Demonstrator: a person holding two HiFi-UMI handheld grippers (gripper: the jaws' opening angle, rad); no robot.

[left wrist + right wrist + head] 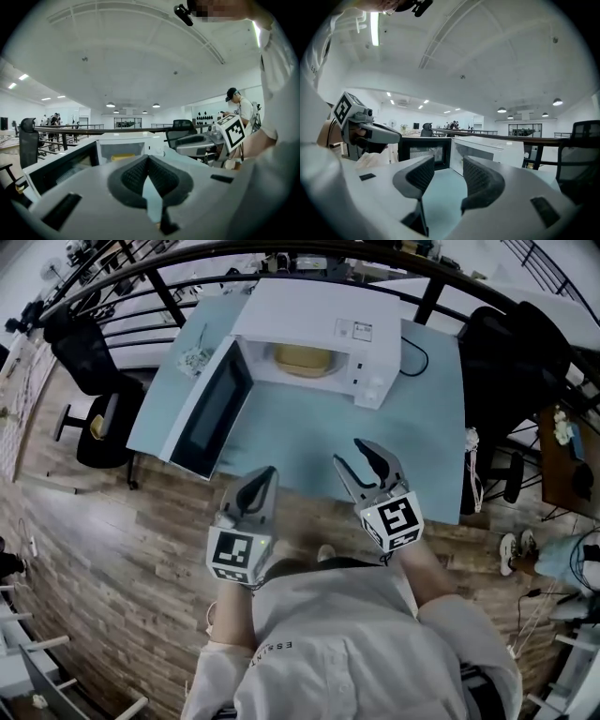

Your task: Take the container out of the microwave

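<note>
**Observer:** Where does the microwave stand?

**Recorder:** The white microwave (pixel 309 315) stands at the far side of the pale blue table (pixel 427 427). Its door (pixel 211 409) is swung wide open to the left. A black cord (pixel 419 351) loops on the table by its right end.

**Observer:** And the container?

**Recorder:** The yellow container (pixel 305 360) sits inside the oven cavity, roughly centred (whether it has a lid cannot be made out). Neither gripper touches it.

**Observer:** Left gripper?

**Recorder:** The left gripper (pixel 265 480) is held low in front of the person, over the table's near edge. It is well apart from the microwave and points toward the open door. In its own view the two ribbed pads (pixel 136 176) meet at the tips, with nothing pinched between them.

**Observer:** Right gripper?

**Recorder:** The right gripper (pixel 349 454) hovers over bare table, short of the oven's control-panel end. Its jaws stand spread, and only blue tabletop shows in the gap, so it carries nothing.

**Observer:** Surroundings?

**Recorder:** A black office chair (pixel 94 371) stands left of the table on a wood-plank floor (pixel 112 549).
</note>
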